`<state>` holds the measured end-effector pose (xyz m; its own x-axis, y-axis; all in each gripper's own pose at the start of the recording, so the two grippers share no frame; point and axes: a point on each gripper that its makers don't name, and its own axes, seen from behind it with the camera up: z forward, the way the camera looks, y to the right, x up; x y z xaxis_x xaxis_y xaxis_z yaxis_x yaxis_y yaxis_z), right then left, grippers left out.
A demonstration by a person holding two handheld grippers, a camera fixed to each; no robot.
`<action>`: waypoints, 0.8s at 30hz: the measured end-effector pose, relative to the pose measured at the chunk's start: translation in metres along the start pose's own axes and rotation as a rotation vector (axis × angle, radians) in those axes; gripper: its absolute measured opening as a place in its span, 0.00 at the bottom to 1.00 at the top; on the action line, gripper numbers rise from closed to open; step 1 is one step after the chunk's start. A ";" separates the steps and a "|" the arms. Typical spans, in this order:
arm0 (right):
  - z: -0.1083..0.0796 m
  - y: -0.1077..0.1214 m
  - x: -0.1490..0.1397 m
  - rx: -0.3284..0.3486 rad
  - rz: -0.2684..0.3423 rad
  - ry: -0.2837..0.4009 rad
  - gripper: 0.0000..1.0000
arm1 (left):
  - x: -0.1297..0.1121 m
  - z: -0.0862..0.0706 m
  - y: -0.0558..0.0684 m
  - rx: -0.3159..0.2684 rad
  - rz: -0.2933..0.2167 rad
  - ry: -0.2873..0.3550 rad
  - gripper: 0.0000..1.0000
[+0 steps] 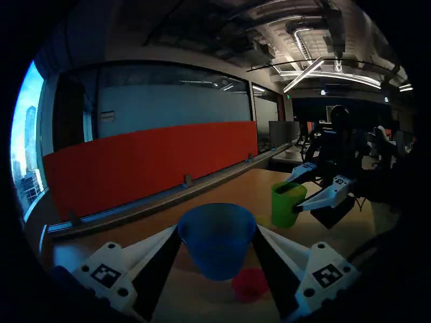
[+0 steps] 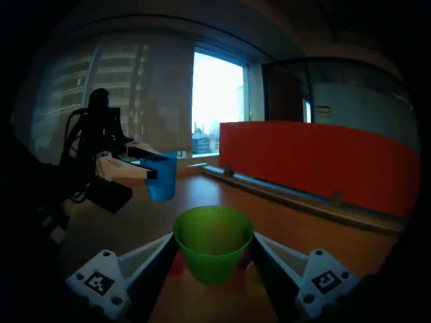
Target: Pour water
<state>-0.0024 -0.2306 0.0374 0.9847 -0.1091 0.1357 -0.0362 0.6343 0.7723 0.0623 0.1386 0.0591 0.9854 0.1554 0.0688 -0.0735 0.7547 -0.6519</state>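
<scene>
Blue cup [image 1: 217, 239], translucent plastic and upright, is clamped between the left gripper's [image 1: 216, 232] fingers above the wooden desk [image 1: 242, 185]. Its inside is out of sight, so I cannot tell whether it holds water. Its base partly covers a small red object [image 1: 249, 283] below. The right gripper [image 2: 213, 239] likewise clasps an upright green cup [image 2: 213, 247]. Square black-and-white markers [image 1: 105, 274] sit on the fingers.
</scene>
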 end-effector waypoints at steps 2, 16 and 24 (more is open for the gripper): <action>0.001 -0.002 0.004 0.004 -0.004 0.014 0.91 | 0.000 -0.001 -0.001 0.003 0.001 0.000 0.88; 0.013 -0.006 0.021 0.014 -0.025 0.065 0.92 | 0.000 -0.002 -0.008 0.016 0.005 0.007 0.87; 0.017 -0.010 0.026 0.021 -0.029 0.080 0.92 | 0.001 0.000 -0.009 0.018 0.008 0.011 0.87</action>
<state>0.0208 -0.2528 0.0442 0.9958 -0.0654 0.0634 -0.0098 0.6152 0.7883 0.0639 0.1319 0.0651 0.9864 0.1550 0.0553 -0.0844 0.7646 -0.6389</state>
